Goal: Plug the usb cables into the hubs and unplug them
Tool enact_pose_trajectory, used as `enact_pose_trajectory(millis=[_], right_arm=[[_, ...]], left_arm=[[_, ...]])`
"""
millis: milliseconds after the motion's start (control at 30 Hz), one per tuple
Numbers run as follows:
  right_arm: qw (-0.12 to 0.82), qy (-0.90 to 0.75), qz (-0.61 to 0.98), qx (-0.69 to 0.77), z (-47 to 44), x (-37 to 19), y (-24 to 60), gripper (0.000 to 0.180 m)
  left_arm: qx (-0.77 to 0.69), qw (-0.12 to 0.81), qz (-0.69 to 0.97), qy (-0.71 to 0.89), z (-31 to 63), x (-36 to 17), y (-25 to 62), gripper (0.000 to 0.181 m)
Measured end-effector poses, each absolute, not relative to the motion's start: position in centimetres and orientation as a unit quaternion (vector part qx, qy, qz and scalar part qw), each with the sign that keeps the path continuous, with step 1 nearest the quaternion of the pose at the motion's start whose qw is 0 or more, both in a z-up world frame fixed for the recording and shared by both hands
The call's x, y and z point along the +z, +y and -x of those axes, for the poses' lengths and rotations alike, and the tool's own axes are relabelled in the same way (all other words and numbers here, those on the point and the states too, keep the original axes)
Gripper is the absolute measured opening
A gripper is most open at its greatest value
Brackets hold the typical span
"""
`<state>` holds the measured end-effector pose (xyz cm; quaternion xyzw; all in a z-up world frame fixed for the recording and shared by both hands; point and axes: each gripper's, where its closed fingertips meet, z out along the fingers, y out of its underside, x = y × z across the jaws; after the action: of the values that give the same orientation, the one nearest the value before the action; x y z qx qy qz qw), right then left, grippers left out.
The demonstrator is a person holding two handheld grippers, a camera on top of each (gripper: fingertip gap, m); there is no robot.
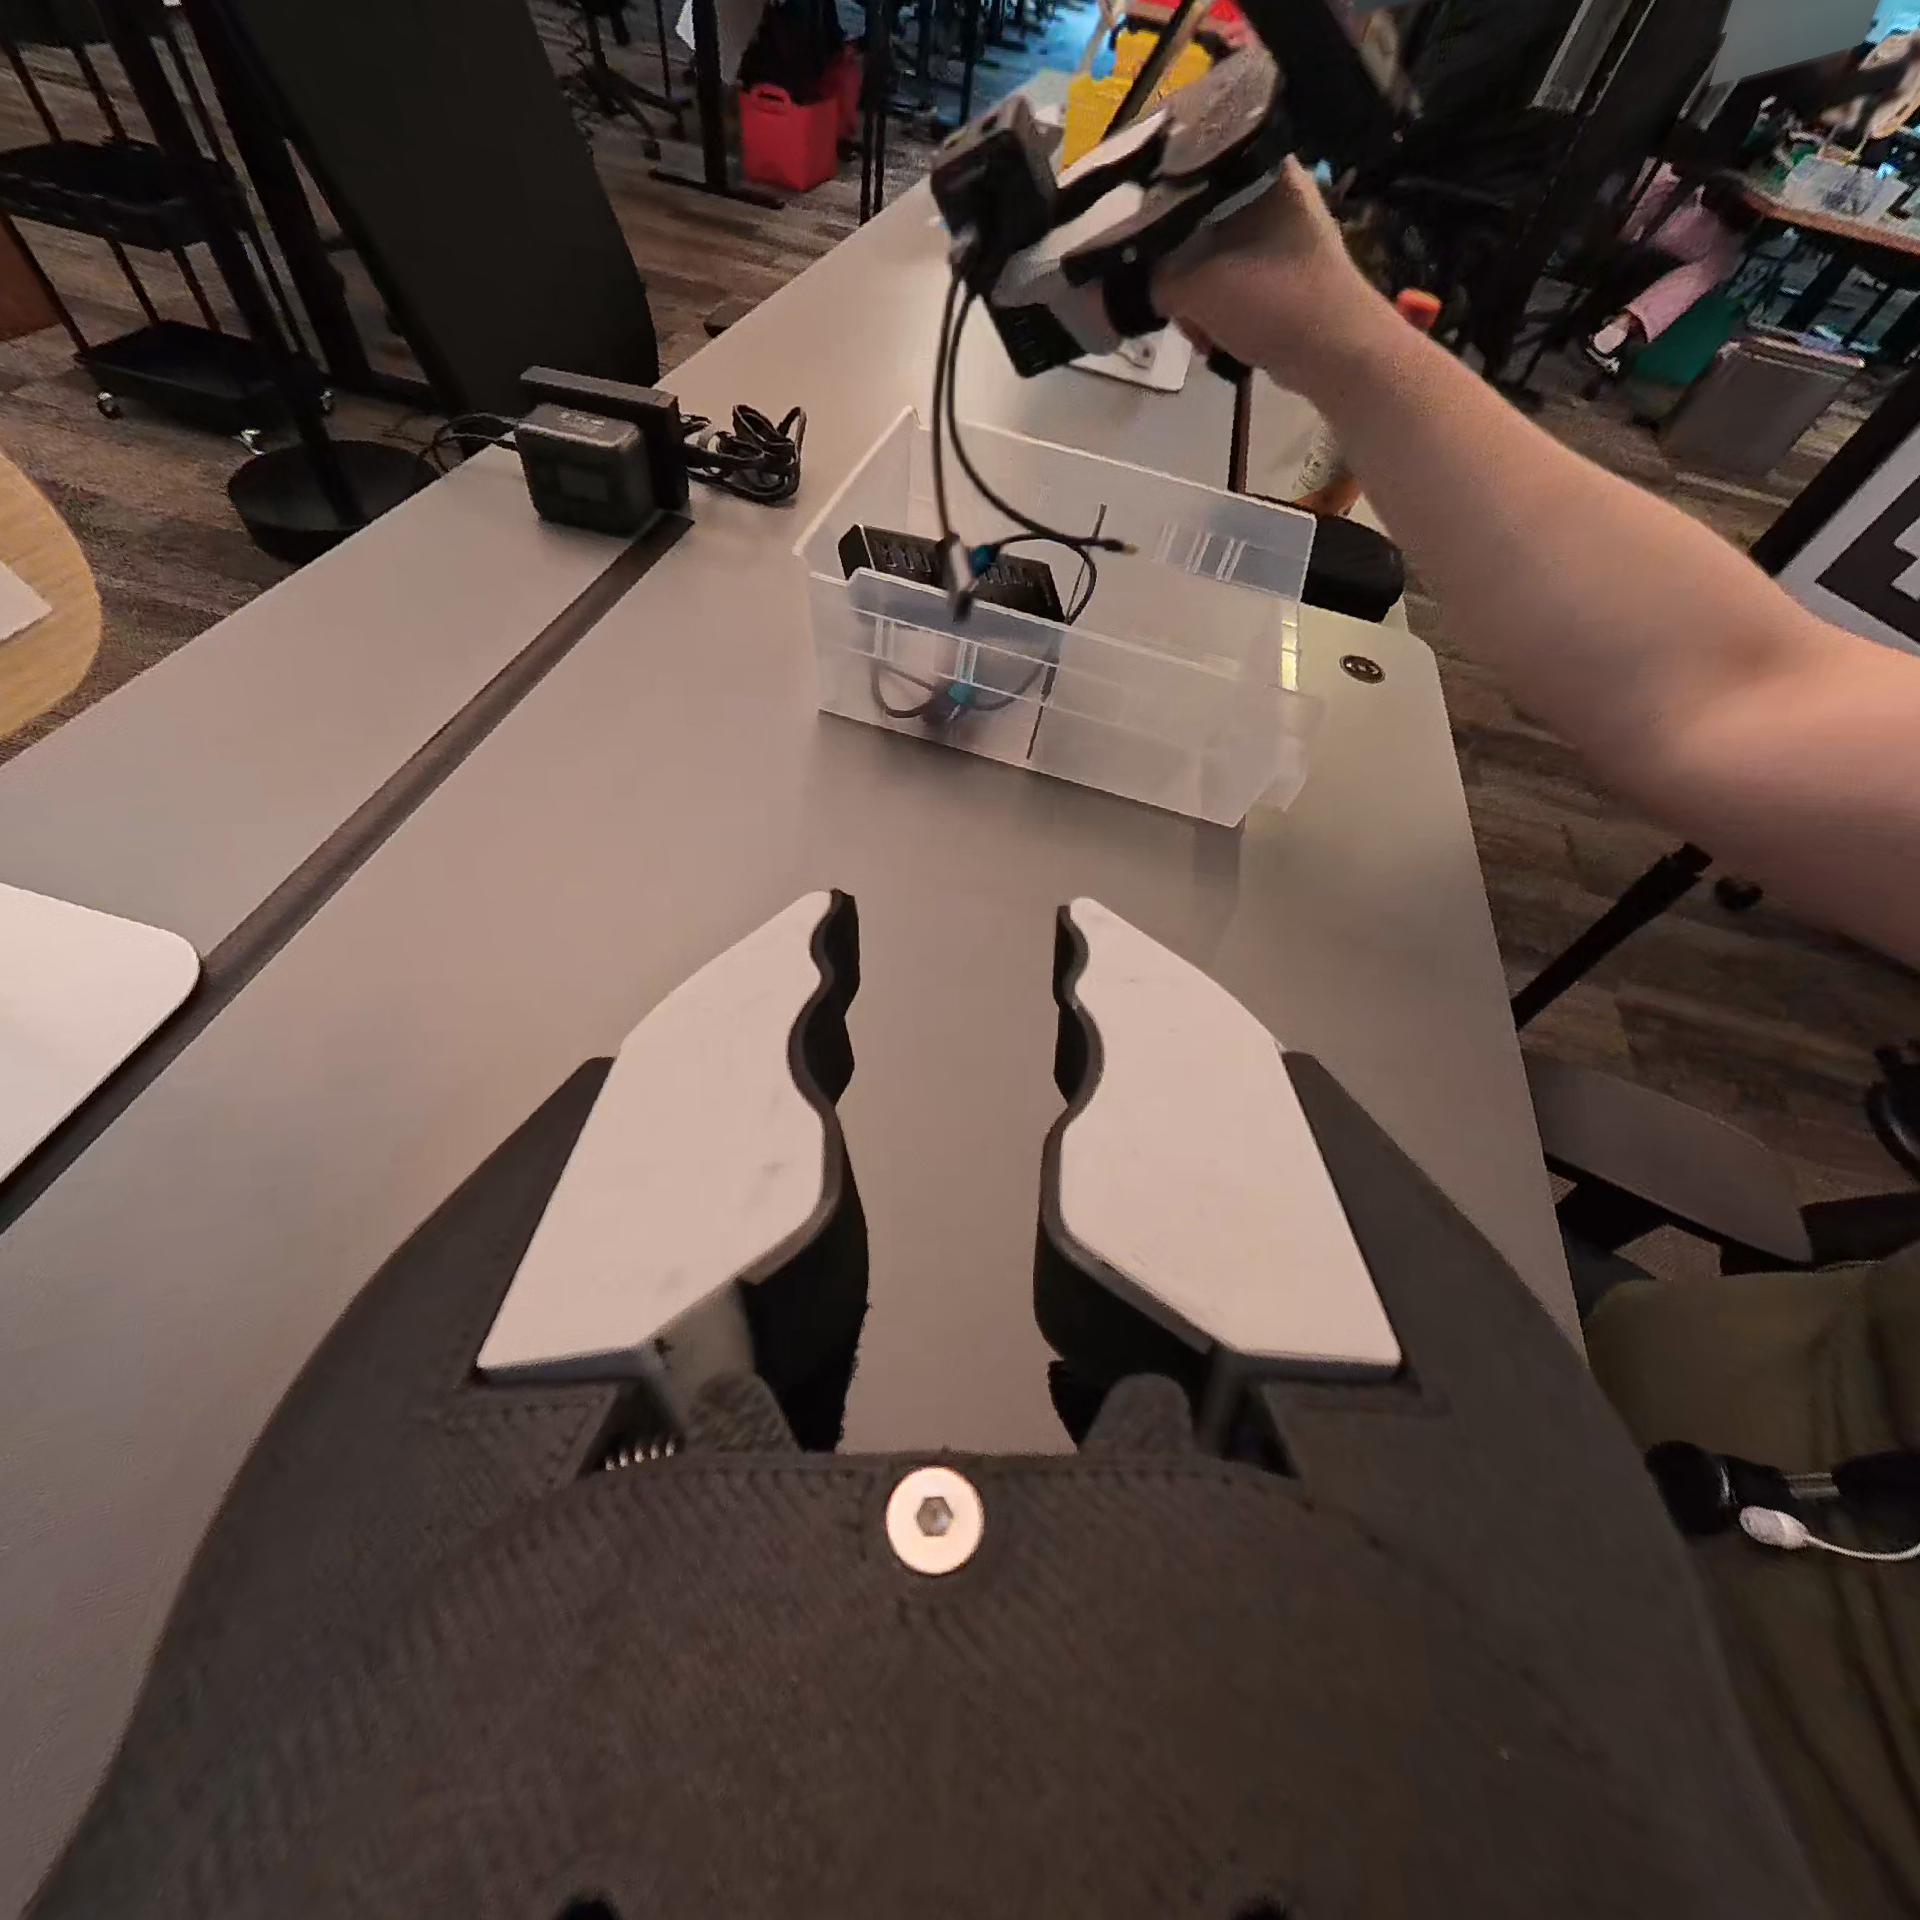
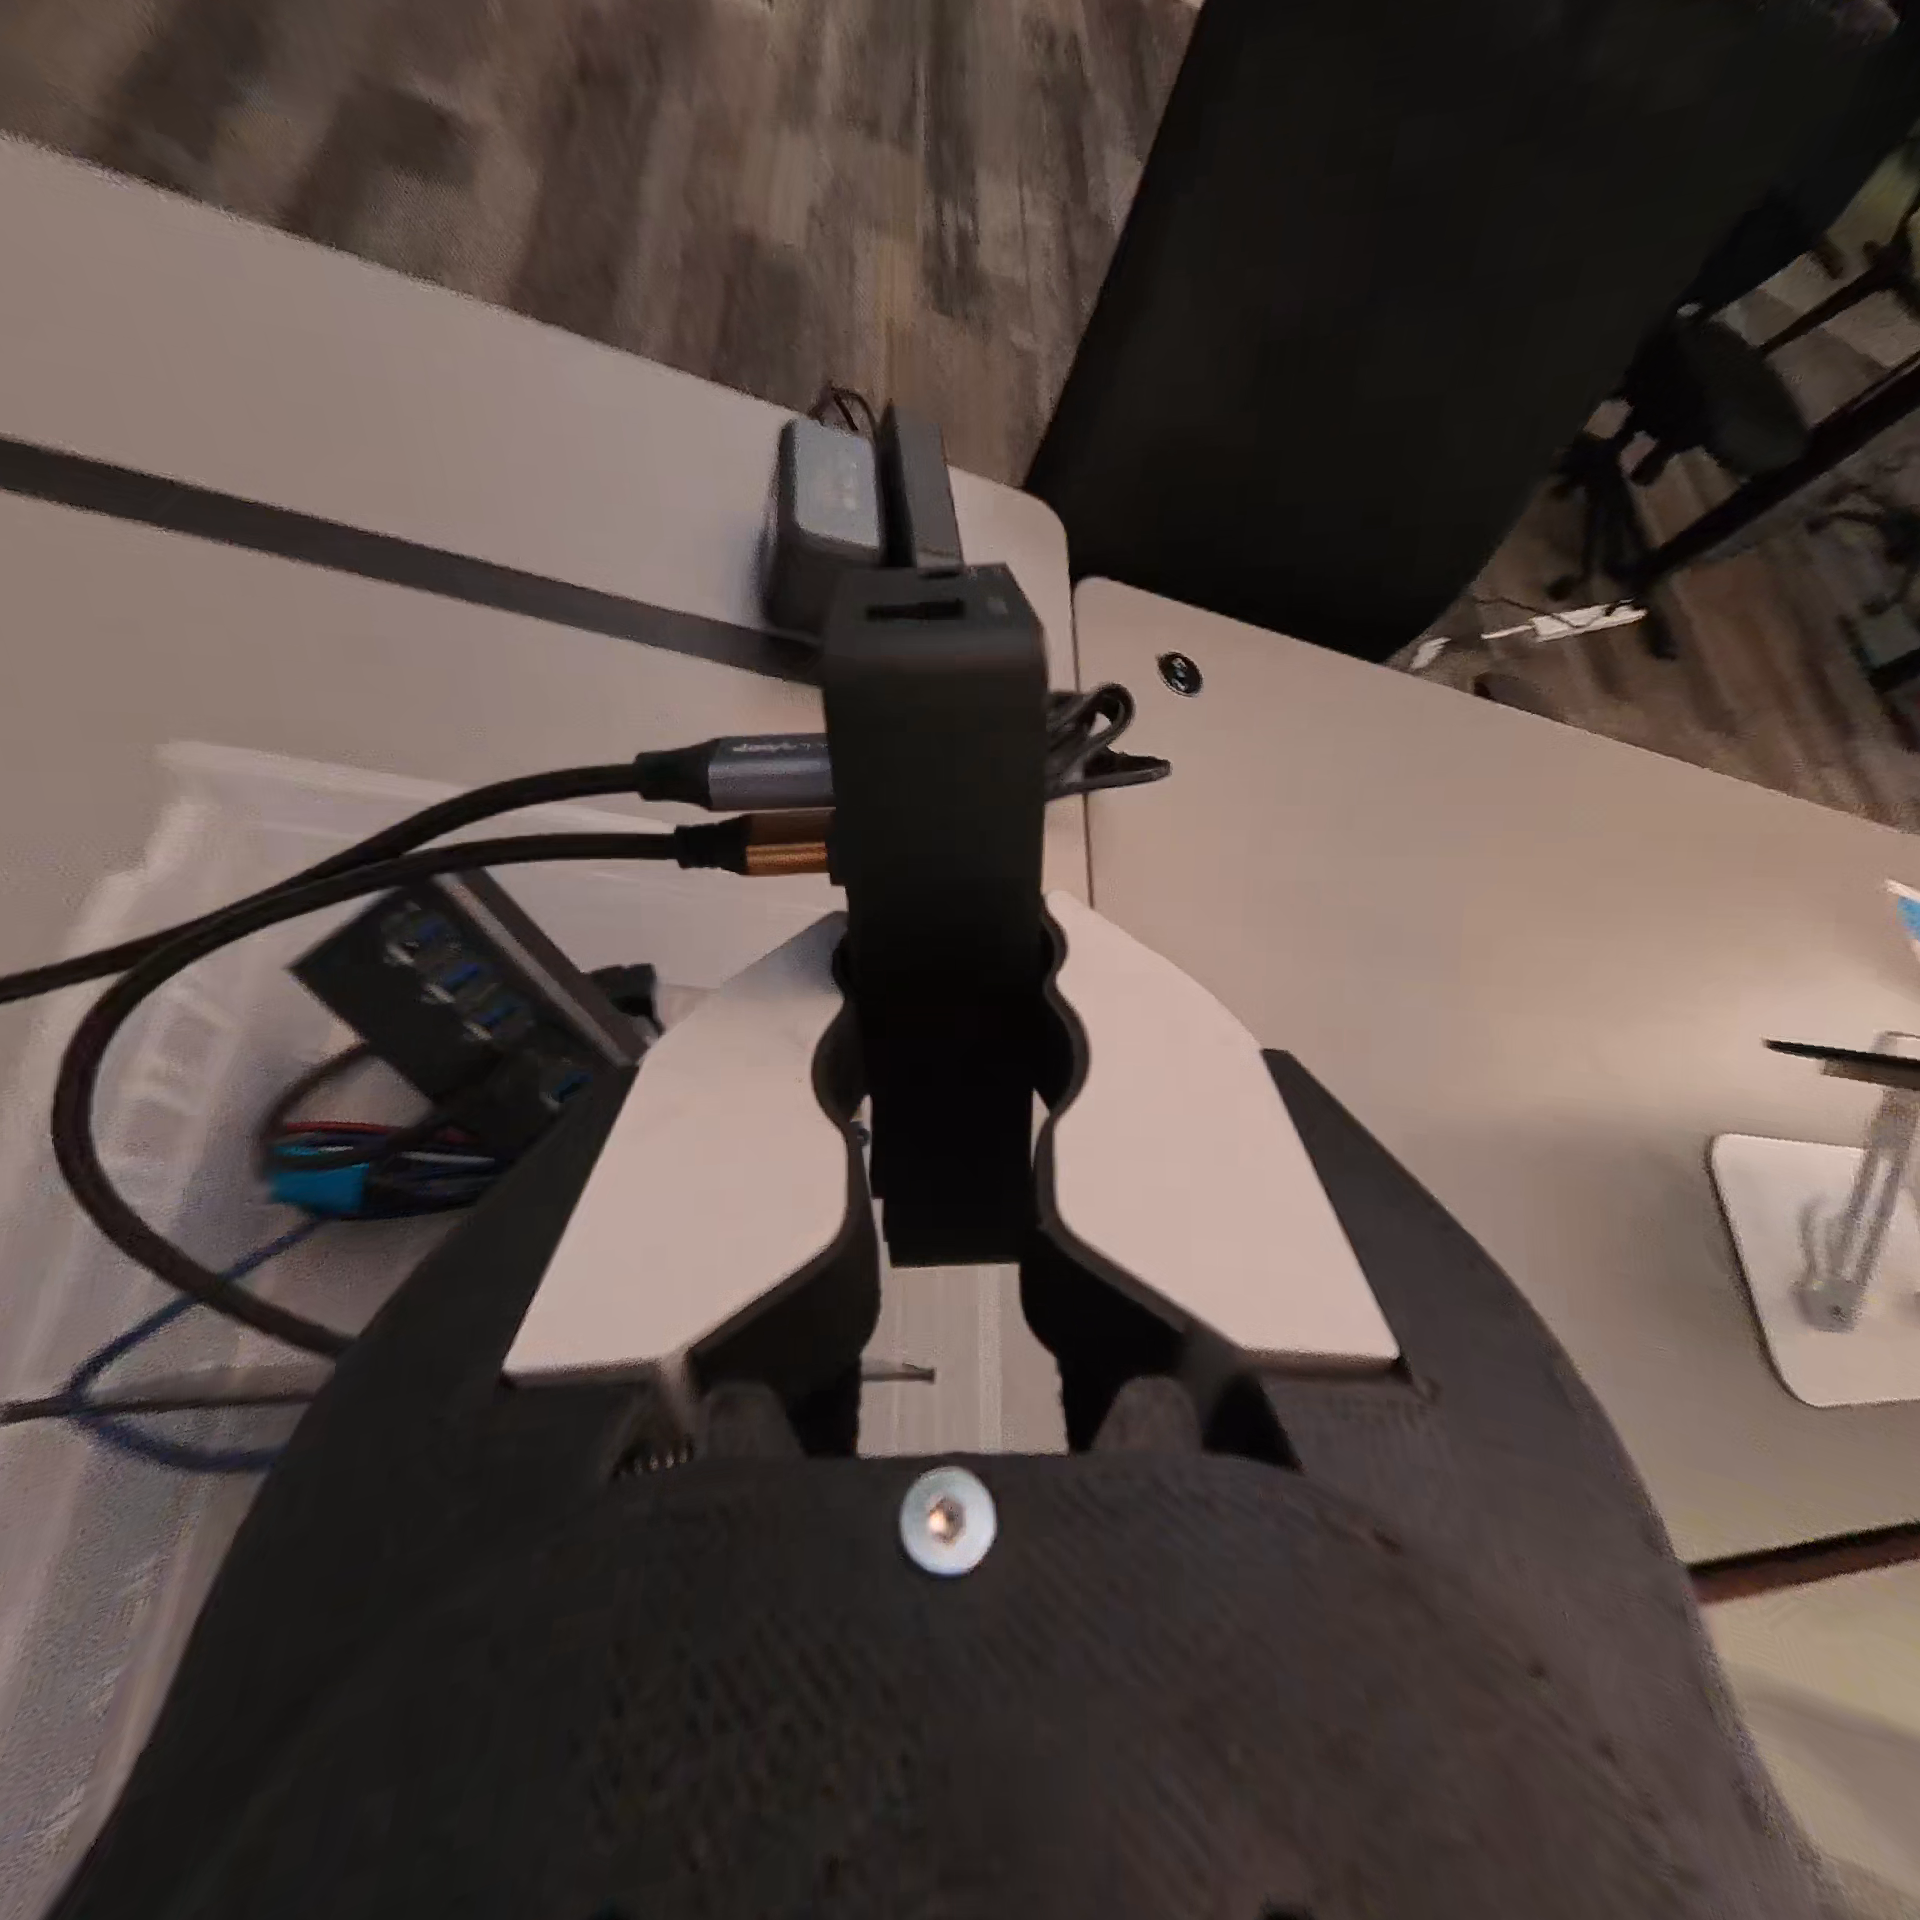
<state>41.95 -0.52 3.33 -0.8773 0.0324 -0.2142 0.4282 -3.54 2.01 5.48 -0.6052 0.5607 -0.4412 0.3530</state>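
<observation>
My right gripper (image 2: pixel 948 940) is shut on a black USB hub (image 2: pixel 935 769) and holds it high above the table. Two cables are plugged into its left side, one with a grey plug (image 2: pixel 743 774) and one with a gold plug (image 2: pixel 769 852). In the left wrist view the right gripper (image 1: pixel 1023 265) holds the hub (image 1: pixel 987 182) above a clear plastic bin (image 1: pixel 1060 634), and the cables (image 1: pixel 951 436) hang down into it. A second black hub (image 1: pixel 951 577) lies in the bin; it also shows in the right wrist view (image 2: pixel 468 997). My left gripper (image 1: pixel 956 914) is open and empty over the grey table (image 1: pixel 520 935).
A dark charger block (image 1: pixel 597 452) with a coiled black cable (image 1: pixel 753 452) sits at the table's far left. A white pad (image 1: pixel 73 997) lies at the left edge. A white stand base (image 2: pixel 1818 1257) sits at the right of the right wrist view. Chairs and floor surround the table. About 45 cm separates my left fingertips from my right.
</observation>
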Motion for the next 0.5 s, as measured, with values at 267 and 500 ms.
enact_pose_trajectory(millis=[267, 500], right_arm=[[0.508, 0.048, 0.836, -0.201, -43.9, 8.1, -0.2, 0.028], [0.525, 0.011, 0.815, -0.247, -45.0, 11.1, -1.4, 0.028]], left_arm=[[-0.430, 0.343, 0.613, 0.568, 3.2, 4.7, 2.2, 0.034], [-0.425, 0.341, 0.618, 0.567, 3.1, 4.4, 2.4, 0.034]])
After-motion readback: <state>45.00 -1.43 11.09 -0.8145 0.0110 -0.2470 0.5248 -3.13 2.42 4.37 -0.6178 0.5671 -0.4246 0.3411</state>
